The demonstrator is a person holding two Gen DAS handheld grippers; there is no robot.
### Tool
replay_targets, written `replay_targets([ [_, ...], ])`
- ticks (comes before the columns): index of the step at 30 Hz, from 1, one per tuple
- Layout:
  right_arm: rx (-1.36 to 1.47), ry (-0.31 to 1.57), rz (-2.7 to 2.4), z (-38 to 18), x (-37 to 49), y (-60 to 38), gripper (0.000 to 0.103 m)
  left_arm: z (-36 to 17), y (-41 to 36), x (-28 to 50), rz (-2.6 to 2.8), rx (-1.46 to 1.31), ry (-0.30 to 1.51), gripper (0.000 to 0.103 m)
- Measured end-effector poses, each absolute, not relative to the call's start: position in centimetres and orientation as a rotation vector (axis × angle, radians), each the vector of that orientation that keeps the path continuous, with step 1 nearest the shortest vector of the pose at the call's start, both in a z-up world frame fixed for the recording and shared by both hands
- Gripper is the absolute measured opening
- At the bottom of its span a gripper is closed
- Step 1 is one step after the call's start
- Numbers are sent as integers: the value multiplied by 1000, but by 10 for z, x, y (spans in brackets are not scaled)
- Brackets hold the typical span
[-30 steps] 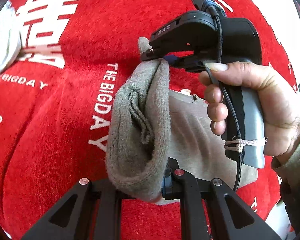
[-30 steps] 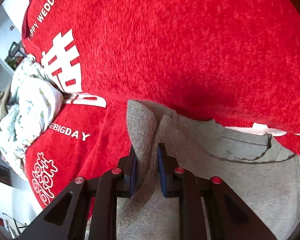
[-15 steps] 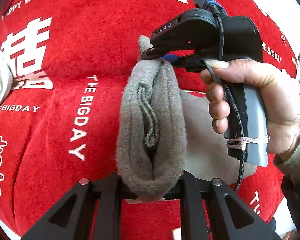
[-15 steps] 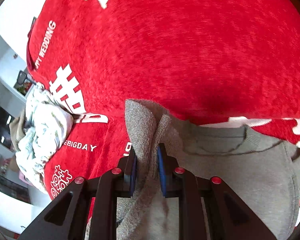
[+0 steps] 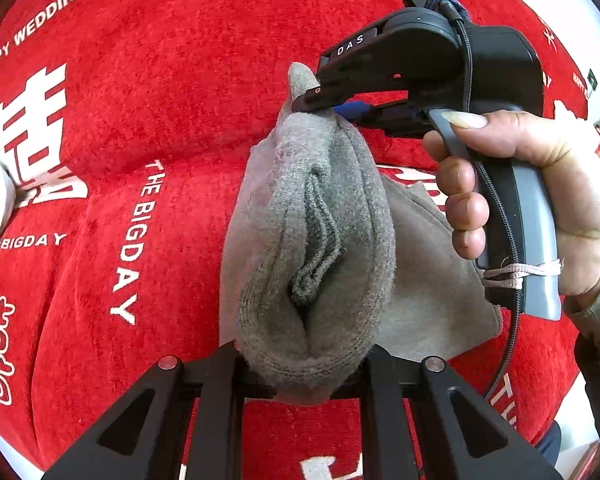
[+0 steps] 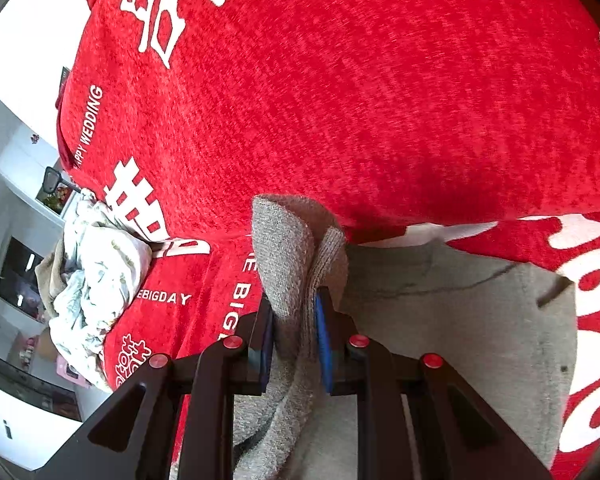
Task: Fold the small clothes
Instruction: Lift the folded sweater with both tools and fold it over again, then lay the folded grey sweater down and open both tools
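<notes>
Now, garment: my grey knit garment [image 5: 312, 248] hangs bunched between my two grippers above the red cloth [image 5: 172, 100]; its lower part still lies flat on that cloth, seen from the right wrist [image 6: 452, 320]
Left gripper: my left gripper [image 5: 300, 376] is clamped on the near end of the thick rolled fold; the fold bulges over my fingers and hides the pads
Right gripper: my right gripper [image 6: 294, 340] pinches a raised edge of the same knit between its blue pads; a flap stands up above them; from the left wrist it [image 5: 320, 104] grips the far end, with my hand [image 5: 540, 200] around the handle
Elsewhere: a crumpled pale printed cloth [image 6: 96, 280] sits at the red cloth's left edge, well apart from the garment
</notes>
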State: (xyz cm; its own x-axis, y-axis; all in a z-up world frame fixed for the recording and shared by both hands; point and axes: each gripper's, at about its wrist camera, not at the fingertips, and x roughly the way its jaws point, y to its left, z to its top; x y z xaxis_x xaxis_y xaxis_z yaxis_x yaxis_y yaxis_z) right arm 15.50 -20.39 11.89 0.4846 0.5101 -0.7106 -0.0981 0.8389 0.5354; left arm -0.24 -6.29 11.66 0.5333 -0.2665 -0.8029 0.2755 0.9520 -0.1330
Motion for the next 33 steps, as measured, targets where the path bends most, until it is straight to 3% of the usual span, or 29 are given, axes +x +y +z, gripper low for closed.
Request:
replay_targets([
  [33,488,972,447,100,133,-328,20,106,-206,-19,-393,280,1001,15],
])
